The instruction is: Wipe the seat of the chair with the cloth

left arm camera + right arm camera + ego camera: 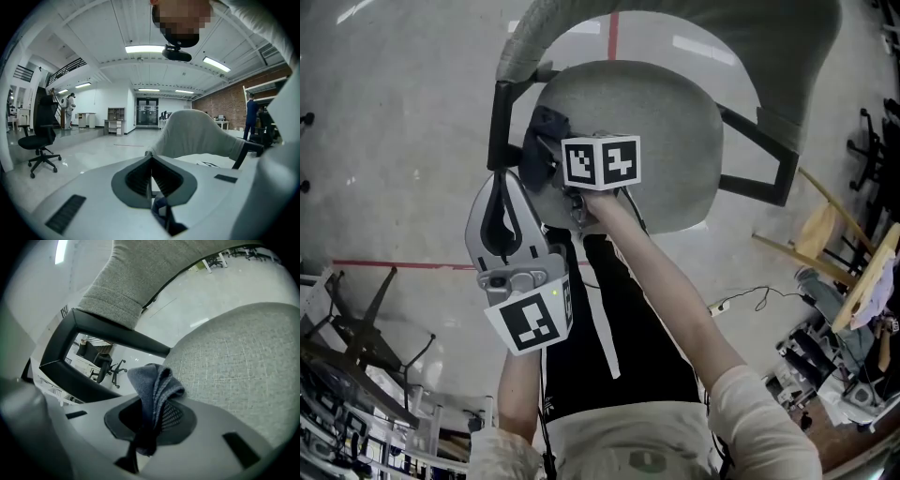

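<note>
Right gripper (151, 404) clamping cloth (157, 380) at seat (234, 362) edge, armrest (108, 331) beside, left gripper (151, 171) closed, empty

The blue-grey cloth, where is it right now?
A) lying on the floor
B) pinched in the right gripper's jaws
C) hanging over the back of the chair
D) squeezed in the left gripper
B: the right gripper view shows the folded blue-grey cloth sticking up from between the jaws of the right gripper, which are closed on it, with the grey fabric chair seat just beyond. The left gripper has its jaws together on no cloth.
</note>
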### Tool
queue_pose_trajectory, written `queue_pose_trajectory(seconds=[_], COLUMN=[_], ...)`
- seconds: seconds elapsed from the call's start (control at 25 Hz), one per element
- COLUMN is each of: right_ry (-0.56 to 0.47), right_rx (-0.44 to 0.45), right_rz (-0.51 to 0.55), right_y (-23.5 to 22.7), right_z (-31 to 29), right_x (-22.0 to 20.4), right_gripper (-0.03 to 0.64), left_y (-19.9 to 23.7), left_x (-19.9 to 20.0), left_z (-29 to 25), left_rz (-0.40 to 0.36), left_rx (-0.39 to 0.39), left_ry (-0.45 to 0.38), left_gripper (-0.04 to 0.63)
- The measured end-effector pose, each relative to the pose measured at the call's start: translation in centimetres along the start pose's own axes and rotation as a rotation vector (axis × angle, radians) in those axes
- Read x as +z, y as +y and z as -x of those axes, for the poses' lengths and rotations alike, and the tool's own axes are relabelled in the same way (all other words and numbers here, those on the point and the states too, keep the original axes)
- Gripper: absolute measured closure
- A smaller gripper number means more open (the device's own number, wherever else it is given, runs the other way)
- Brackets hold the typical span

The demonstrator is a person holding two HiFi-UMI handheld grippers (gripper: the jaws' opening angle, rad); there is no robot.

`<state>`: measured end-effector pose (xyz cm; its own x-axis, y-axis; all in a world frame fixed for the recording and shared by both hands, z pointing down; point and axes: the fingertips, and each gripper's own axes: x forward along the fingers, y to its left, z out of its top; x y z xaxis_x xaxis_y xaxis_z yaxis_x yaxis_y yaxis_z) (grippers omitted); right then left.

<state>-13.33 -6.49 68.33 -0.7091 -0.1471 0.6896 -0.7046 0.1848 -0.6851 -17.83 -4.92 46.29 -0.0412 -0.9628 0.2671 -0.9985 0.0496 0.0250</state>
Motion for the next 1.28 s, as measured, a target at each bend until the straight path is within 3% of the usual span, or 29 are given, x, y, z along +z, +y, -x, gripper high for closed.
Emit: queue_pose_trajectory(seconds=[0.4,0.68,0.92,1.08,1.28], right_ry=[-0.042,-0.059,-0.083,-0.070,-0.081], right_rx=[-0.125,-0.317,-0.403,-0.510,-0.631], right_rz=[0.051,0.136,0.129,0.181,0.163], right_y=[-6.0,-12.3,-16.0,-18.6,-22.0], right_z=[4.8,10.8,14.6,17.5,21.6], right_x=[0.5,0.9,0.8,0.6,0.2], right_gripper=[0.560,0.560,0.560,0.560,0.560], left_y=[-3.2,-6.6,-8.9,-10.3,-12.0], left_x=[-0.7,-1.4,-1.4,-1.0,-0.7], left_z=[-1.7,-2.4,-2.8,-2.9,-3.0], left_rz=[-0.012,-0.031,-0.057,-0.071,-0.078], left_rx=[-0.070,-0.152,-0.210,-0.238,-0.272], left_ry=[0.007,0.027,0.030,0.029,0.026], left_gripper=[0.580,0.580,0.580,0.580,0.580])
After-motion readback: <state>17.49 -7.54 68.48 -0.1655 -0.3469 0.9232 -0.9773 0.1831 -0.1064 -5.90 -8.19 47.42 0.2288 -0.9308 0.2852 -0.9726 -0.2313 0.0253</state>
